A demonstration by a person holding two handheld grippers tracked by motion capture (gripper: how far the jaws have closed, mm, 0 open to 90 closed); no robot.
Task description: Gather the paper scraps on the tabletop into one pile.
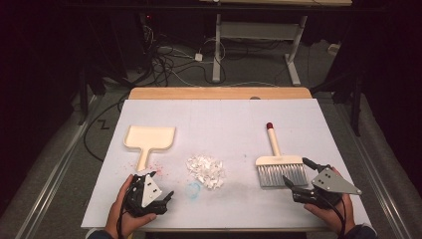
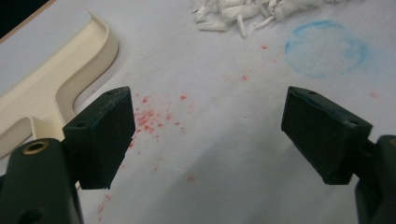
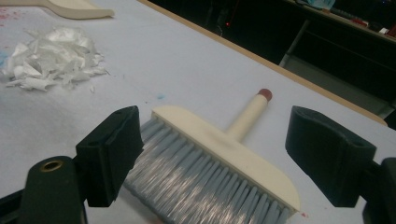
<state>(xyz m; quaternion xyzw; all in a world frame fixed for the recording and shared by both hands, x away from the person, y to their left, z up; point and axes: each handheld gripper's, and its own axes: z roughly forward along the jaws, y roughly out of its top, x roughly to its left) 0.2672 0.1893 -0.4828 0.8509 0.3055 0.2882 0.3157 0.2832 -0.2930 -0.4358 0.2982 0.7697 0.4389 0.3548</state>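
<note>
One brush (image 1: 278, 167) is lying on the counter (image 1: 229, 119), and one cream dustpan (image 1: 149, 138) is lying there too. One heap of white paper scraps (image 1: 205, 170) is sitting between them; the single scraps are too many and too small to count. One blue chalky ring (image 1: 193, 189) is showing just beside the heap. Two grippers are hovering over the near edge, the left gripper (image 1: 164, 195) and the right gripper (image 1: 294, 173), each showing two black fingers (image 2: 100, 135).

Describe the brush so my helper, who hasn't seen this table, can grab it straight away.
On the white table, look at the right half, just beyond the right gripper. The brush lies flat there, handle pointing away. Cream head, grey-blue bristles and a red-tipped handle set it apart from the plain cream dustpan at left.
</note>
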